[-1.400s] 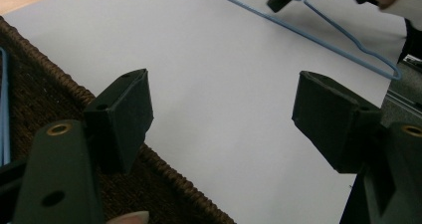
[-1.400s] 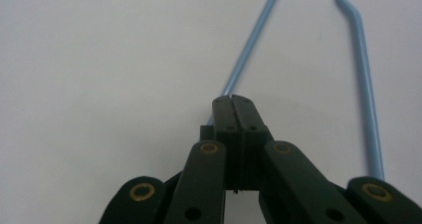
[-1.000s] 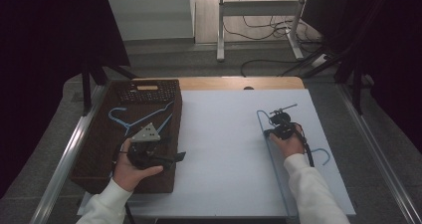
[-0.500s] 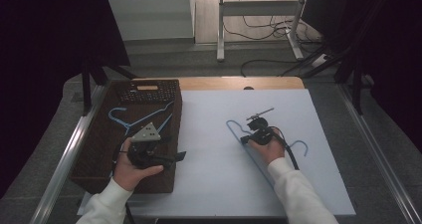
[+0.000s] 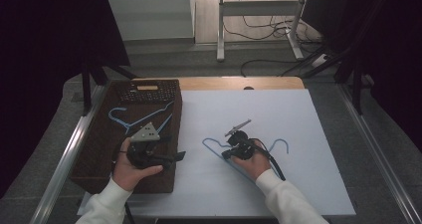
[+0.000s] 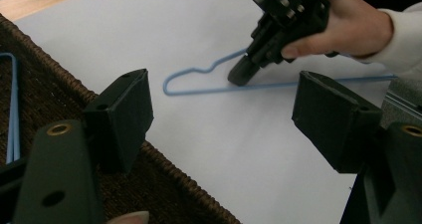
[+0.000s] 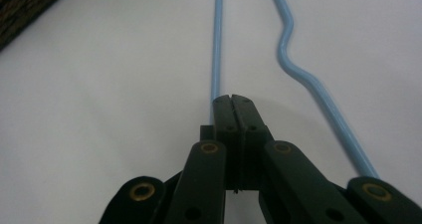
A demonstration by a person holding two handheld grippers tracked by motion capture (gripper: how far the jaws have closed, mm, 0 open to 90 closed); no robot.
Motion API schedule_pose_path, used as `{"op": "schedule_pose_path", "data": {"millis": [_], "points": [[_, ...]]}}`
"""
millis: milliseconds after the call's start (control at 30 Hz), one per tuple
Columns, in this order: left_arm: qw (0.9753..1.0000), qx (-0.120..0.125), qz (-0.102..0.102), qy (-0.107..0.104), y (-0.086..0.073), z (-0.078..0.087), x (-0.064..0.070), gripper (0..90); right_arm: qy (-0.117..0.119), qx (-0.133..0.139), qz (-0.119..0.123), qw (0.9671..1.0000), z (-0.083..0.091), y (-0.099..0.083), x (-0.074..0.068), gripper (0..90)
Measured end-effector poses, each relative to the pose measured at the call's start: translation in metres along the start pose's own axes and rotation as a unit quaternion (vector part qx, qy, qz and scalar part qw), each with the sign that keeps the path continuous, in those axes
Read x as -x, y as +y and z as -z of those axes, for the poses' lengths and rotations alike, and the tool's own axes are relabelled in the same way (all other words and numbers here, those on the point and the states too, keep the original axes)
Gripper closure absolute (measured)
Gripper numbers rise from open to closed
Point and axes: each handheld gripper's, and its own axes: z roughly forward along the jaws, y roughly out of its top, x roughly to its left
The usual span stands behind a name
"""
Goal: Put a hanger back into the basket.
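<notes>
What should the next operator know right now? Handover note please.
Right gripper: shut on the blue hanger, which lies on the white sheet near the middle of the table.
Left gripper: open, holding nothing, over the right edge of the brown wicker tray.
Another blue hanger already lies in the tray.
Done, by the look of it: one hanger in the tray.
Left, probably: carry the gripped hanger to the tray, release it.
</notes>
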Motion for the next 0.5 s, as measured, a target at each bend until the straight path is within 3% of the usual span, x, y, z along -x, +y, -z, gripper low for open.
{"op": "schedule_pose_path", "data": {"millis": [267,367,500], "points": [[1.0,-0.001,0.001,0.001,0.0,0.0,0.0,23.8,0.03,-0.018,0.036,0.9987,-0.001,-0.009,-0.03,89.9],[1.0,-0.001,0.001,0.001,0.0,0.0,0.0,23.7,0.037,-0.02,0.042,0.9983,0.001,-0.013,-0.034,89.9],[1.0,0.0,0.002,0.001,-0.001,0.001,0.0,23.8,0.018,-0.009,0.031,0.9993,0.019,-0.024,-0.028,89.9]]}}
